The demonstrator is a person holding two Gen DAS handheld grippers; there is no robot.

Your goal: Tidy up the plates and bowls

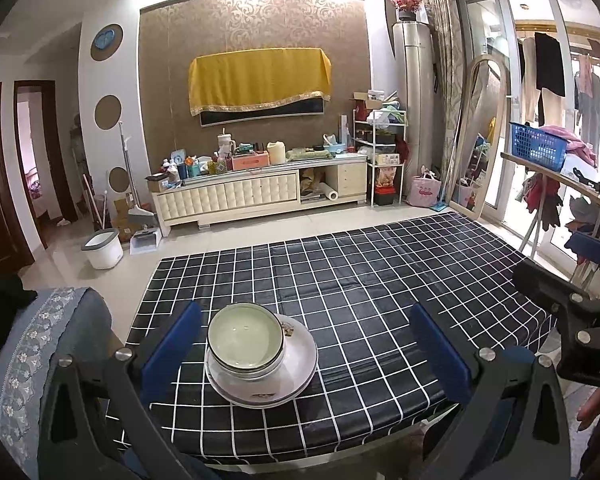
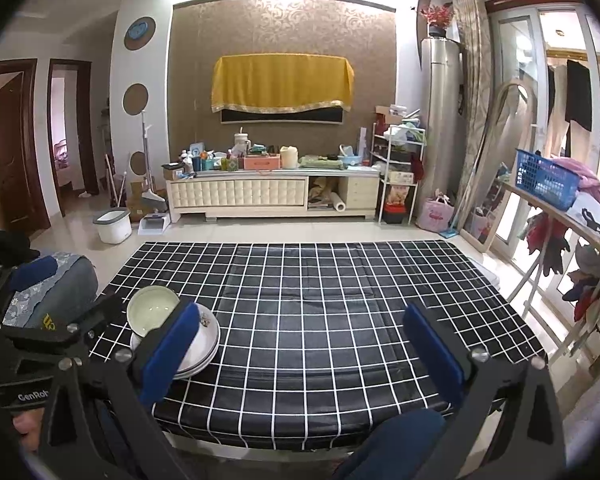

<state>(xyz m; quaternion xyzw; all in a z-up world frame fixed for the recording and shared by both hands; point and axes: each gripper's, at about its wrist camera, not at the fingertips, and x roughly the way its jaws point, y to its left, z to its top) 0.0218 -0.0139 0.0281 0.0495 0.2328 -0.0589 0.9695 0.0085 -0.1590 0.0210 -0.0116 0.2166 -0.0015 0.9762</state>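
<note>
Two grippers hang over a surface (image 1: 380,280) covered in a black cloth with a white grid, and both stand with their blue-padded fingers spread wide, holding nothing. The left gripper (image 1: 306,354) frames the crockery: a pale green bowl (image 1: 246,334) with a dark rim sits nested in a second bowl, and the pair rests on stacked white plates (image 1: 296,364) near the front left part of the surface. None of the fingers touch the stack. The right gripper (image 2: 302,354) is aimed at bare cloth to the right of it; in its view the left finger (image 2: 168,356) covers part of the plates (image 2: 208,344) and the bowl (image 2: 152,310).

Writing is scarce and mostly cut off. "GenRob" shows in white on the black body of the left gripper seen at the lower left of the right wrist view, the rest lost behind the finger frame. On the right gripper's body, at the right edge of the left wrist view, only "DA" can be read. A small dark and gold mark sits on the plate rim beside the bowl, and another on the near rim; neither is legible. How many plates are stacked cannot be told for sure. A fingertip of the person shows at the lower corners of each view, blurred.
</note>
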